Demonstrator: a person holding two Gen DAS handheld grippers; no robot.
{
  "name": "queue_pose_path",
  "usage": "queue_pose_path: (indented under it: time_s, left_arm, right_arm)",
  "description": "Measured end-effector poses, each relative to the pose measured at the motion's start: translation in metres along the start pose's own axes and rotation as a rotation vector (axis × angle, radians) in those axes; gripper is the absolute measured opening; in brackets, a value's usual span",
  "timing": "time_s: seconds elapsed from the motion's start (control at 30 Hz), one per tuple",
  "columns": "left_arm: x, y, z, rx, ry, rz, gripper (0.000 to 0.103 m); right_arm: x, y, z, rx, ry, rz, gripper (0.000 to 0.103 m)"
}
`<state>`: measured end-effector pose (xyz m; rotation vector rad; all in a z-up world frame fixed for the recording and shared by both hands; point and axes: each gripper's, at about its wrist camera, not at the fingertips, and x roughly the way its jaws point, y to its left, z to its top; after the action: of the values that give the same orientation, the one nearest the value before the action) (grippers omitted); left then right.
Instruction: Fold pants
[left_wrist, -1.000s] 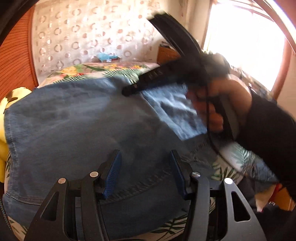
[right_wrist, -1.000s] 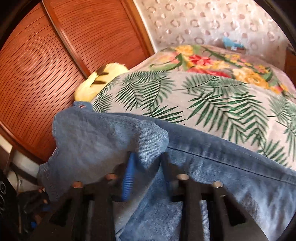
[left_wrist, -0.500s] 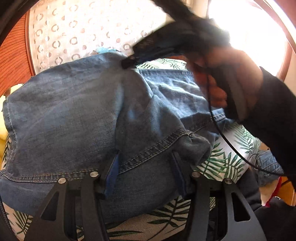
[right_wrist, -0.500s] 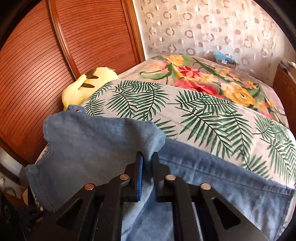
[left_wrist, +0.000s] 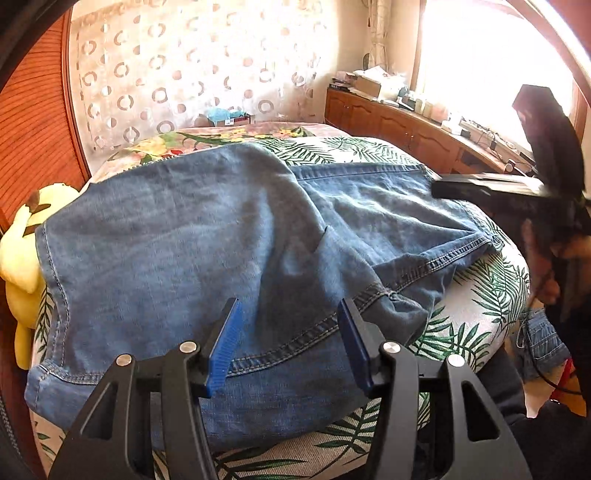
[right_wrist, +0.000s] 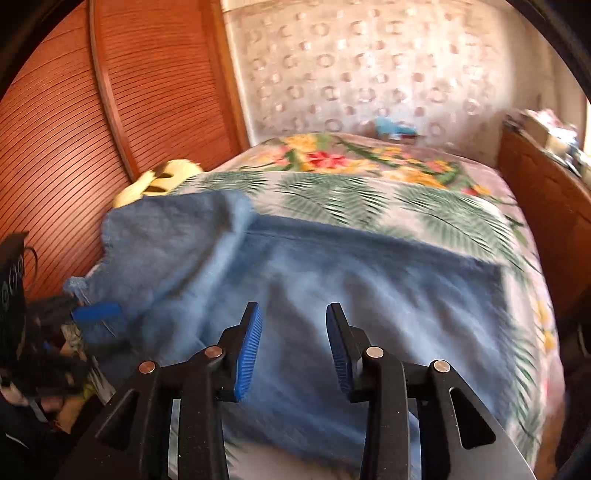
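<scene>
Blue denim pants (left_wrist: 192, 251) lie spread over the palm-print bed, one part folded over the rest with a raised crease down the middle. They also show in the right wrist view (right_wrist: 332, 295), blurred. My left gripper (left_wrist: 288, 321) is open just above the near hem and holds nothing. My right gripper (right_wrist: 293, 325) is open and empty above the cloth. It shows in the left wrist view (left_wrist: 480, 188) at the right edge, off the pants. The left gripper (right_wrist: 96, 314) shows at the left of the right wrist view.
A yellow plush toy (left_wrist: 22, 258) lies at the bed's left edge by the wooden wall panel (right_wrist: 66, 129). A wooden cabinet (left_wrist: 406, 125) with clutter runs under the bright window at the right. More denim (left_wrist: 543, 339) hangs off the bed's right side.
My right gripper let go of the lifted pant part and drew back to the right, open. The cloth dropped flat on the bed. My left gripper stayed open at the near hem.
</scene>
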<state>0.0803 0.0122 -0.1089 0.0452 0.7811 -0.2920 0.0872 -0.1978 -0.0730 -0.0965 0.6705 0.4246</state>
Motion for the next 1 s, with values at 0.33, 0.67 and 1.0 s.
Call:
queue_pose_path:
  time_s: [0.33,0.67,1.0]
  left_arm:
    - [0.012,-0.011,0.012,0.031,0.0,0.008,0.062]
    - [0.009,-0.012,0.021,0.037,-0.027,0.017,0.082]
    - [0.009,-0.006,0.017,0.014,-0.028,0.039,0.082]
  right_arm:
    - [-0.051,-0.061,-0.058,0.125,0.005,-0.191,0.044]
    - [-0.058,-0.075,-0.071,0.189,0.014,-0.23,0.046]
    - [-0.042,-0.074,-0.072,0.21,0.094,-0.258,0.046]
